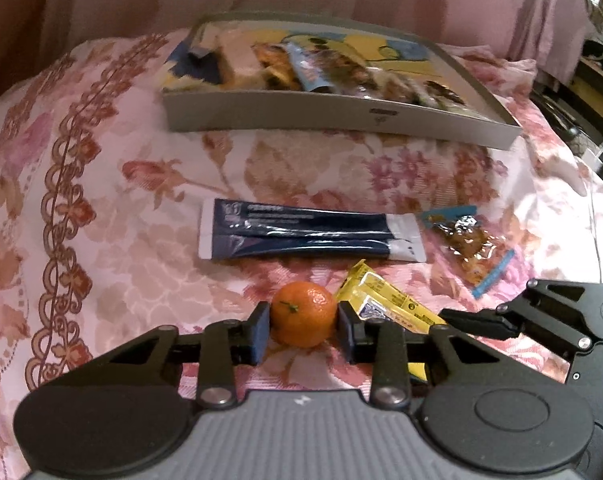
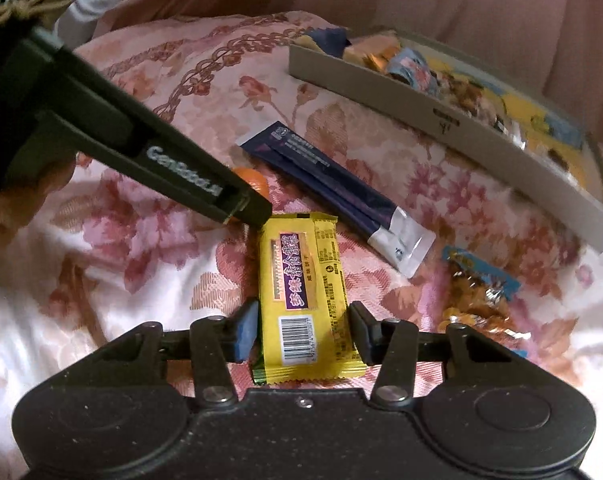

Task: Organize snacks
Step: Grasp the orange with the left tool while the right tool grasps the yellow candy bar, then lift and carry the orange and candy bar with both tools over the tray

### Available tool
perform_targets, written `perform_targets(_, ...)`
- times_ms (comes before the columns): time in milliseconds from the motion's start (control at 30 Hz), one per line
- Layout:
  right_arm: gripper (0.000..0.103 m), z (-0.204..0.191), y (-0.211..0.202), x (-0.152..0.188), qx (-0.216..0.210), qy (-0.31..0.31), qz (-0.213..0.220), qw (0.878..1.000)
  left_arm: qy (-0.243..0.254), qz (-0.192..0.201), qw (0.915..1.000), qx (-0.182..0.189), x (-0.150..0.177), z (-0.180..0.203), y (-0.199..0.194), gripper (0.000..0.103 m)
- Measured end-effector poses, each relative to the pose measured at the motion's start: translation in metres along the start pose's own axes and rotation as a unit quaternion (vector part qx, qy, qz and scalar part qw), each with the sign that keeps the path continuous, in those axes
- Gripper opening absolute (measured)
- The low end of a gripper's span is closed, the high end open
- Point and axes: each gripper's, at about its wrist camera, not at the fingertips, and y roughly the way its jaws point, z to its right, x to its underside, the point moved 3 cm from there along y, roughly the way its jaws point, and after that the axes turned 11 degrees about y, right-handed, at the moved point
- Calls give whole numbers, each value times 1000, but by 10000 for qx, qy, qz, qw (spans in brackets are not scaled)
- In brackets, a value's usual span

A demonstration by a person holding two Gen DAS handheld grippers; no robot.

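My left tongs [image 1: 303,330] straddle the tangerine [image 1: 304,313], both blue pads [image 1: 260,334] hard against its sides, so they look clamped on it as it sits on the flowered bedspread [image 1: 101,216]. My right tongs [image 2: 303,332] stand apart around the near end of the yellow snack bar [image 2: 307,300]; whether the pads touch the wrapper I cannot tell. The left view shows only a corner of that bar; the right view shows its barcode, while my left tool's arm hides most of the tangerine there. Beyond lie the dark blue sachet [image 1: 309,234], then a clear packet of brown snacks [image 1: 467,246] to its right. Farther back, the shallow grey box [image 1: 333,114] already holds several wrapped snacks.
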Motion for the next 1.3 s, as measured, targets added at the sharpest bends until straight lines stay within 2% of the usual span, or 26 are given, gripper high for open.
perform_targets(200, 50, -18, -7, 8, 681, -910, 278, 9931, 101, 123, 9999, 18, -1, 5, -4, 38)
perform_targets(467, 48, -17, -9, 7, 1107, -1115, 445, 9866, -114, 315, 9994, 32, -3, 0, -10, 38)
perform_targets(667, 46, -18, -5, 11, 1211, -1254, 383, 9839, -305, 464, 9982, 212, -5, -2, -14, 38)
perform_targets(767, 45, -13, -4, 10, 1027, -937, 232, 9900, -298, 494, 9980, 252, -5, 0, -15, 38)
perform_targets(867, 45, -13, -5, 9, 1116, -986, 308, 9884, -255, 507, 9981, 224, -5, 1, -15, 38)
perform_targets(1000, 45, -21, -8, 14, 1458, -1583, 510, 9752, -306, 553, 9978, 215, -6, 0, -16, 38)
perform_targets(1133, 45, -29, -8, 23, 1842, -2307, 680, 9530, -342, 575, 9976, 201, -6, -2, -17, 38)
perform_targets(1233, 45, -30, -11, 26, 2057, -2599, 805, 9400, -389, 636, 9970, 206, -7, -3, -18, 38)
perform_targets(1300, 45, -26, -14, 25, 2180, -2616, 886, 9361, -428, 691, 9965, 214, -9, -4, -20, 38)
